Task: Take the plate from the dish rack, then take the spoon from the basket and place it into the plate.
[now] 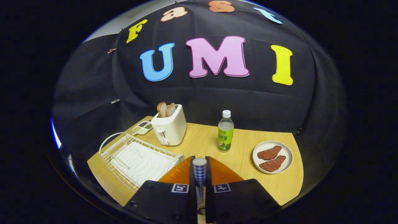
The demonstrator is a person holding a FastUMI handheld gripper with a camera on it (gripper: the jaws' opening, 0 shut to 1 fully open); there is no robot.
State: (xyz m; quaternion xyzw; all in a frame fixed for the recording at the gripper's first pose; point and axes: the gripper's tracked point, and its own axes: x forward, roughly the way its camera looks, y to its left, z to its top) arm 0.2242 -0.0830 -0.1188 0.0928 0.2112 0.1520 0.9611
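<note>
Light wooden tabletop (199, 140) spreads before the black cloth wall. On it sits a white wire dish rack (136, 160), with a white two-slot toaster (169, 127) holding two bread slices (165, 109) just beyond it. A round white plate (287, 152) carrying two brown meat pieces (271, 158) lies well apart from the rack, and a clear bottle with a green label (225, 131) stands between toaster and plate. The gripper (199, 174) pinches a blue-checked spoon handle (199, 172) upright between its fingers, in front of an orange plate (177, 174).
</note>
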